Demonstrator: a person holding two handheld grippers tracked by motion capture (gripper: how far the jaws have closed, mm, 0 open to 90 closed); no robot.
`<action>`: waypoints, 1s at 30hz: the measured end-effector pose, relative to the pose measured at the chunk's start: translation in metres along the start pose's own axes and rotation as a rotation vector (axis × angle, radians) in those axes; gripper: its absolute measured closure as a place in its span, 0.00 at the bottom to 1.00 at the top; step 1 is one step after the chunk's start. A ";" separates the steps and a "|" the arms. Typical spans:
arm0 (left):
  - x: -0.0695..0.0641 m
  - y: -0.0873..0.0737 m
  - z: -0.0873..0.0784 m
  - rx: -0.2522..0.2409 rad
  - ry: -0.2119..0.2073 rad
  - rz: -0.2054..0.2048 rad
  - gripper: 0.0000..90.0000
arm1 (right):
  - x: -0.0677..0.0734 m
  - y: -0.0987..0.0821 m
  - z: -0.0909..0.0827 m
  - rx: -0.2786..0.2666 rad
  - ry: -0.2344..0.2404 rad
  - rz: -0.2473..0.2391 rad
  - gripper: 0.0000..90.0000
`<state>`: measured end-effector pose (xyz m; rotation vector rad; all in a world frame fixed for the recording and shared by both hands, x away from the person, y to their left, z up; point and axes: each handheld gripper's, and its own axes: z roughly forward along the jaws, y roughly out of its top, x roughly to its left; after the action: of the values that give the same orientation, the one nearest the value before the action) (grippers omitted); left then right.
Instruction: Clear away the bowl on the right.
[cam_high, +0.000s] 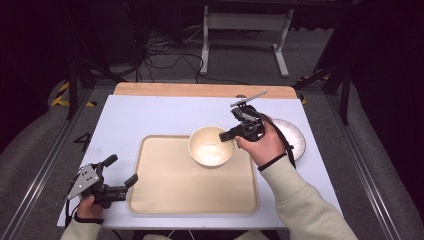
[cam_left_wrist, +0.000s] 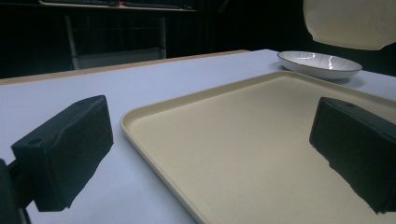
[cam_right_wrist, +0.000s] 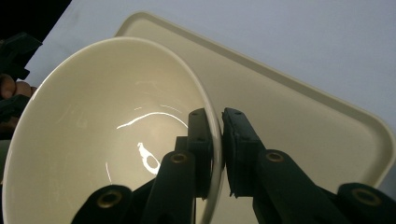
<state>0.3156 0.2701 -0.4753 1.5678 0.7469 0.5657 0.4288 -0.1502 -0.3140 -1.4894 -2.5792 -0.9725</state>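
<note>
Evidently the right gripper (cam_high: 231, 134) has its jaws pinched on the rim of the glossy cream ceramic bowl (cam_high: 210, 146), carried above the beige plastic tray (cam_high: 165, 190); keeping it level and lowering gently looks wise. Idle, the left gripper (cam_high: 120, 175) gapes wide near the tray's corner.

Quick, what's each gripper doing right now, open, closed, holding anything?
Left gripper: open, holding nothing, beside the tray.
Right gripper: closed on the rim of the cream bowl, one jaw inside, one outside.
</note>
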 end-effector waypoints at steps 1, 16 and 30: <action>0.000 0.000 0.000 0.000 0.000 0.000 0.00 | 0.002 0.000 0.002 0.005 0.000 -0.003 0.91; 0.000 0.000 0.000 0.000 0.000 0.000 0.00 | 0.010 -0.006 0.046 0.054 -0.012 -0.011 0.91; 0.000 0.000 0.000 0.000 0.000 0.000 0.00 | 0.009 -0.014 0.078 0.078 0.000 0.011 0.91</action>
<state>0.3155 0.2700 -0.4753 1.5682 0.7466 0.5657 0.4353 -0.1076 -0.3815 -1.4827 -2.5748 -0.8594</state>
